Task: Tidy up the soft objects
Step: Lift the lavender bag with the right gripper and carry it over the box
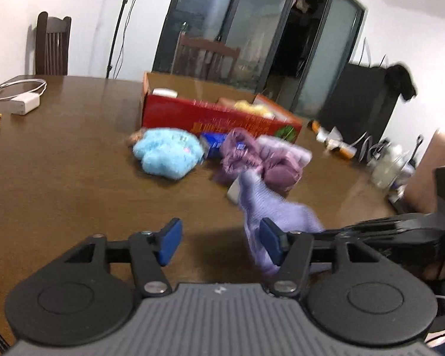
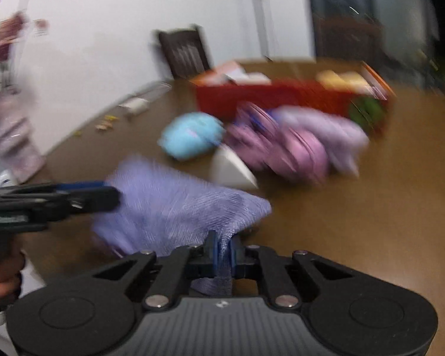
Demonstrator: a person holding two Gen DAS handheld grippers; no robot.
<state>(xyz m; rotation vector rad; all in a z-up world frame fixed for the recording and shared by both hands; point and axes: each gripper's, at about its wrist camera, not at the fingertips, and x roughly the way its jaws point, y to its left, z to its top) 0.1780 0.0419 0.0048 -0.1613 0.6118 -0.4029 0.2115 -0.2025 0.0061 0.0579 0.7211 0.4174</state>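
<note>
A lavender knit cloth [image 2: 175, 204] hangs above the brown table [image 2: 355, 207], and my right gripper [image 2: 222, 255] is shut on its lower edge. In the left wrist view the same cloth [image 1: 269, 207] drapes against the right blue pad of my left gripper [image 1: 221, 237], which stands open with nothing pressed between its pads. My left gripper [image 2: 109, 191] reaches the cloth's left side in the right wrist view. Behind lie a light blue plush [image 1: 167, 155], a pile of purple and pink clothes [image 1: 261, 160] and an open red box [image 1: 222, 115] holding something yellow [image 1: 253, 108].
A small white object [image 1: 232, 191] lies beside the clothes pile, and a blue packet [image 1: 213, 144] between plush and pile. A white charger with cable [image 1: 23, 103] sits far left. Bottles and cables [image 1: 382, 163] crowd the table's right edge. Wooden chairs [image 1: 206, 56] stand behind.
</note>
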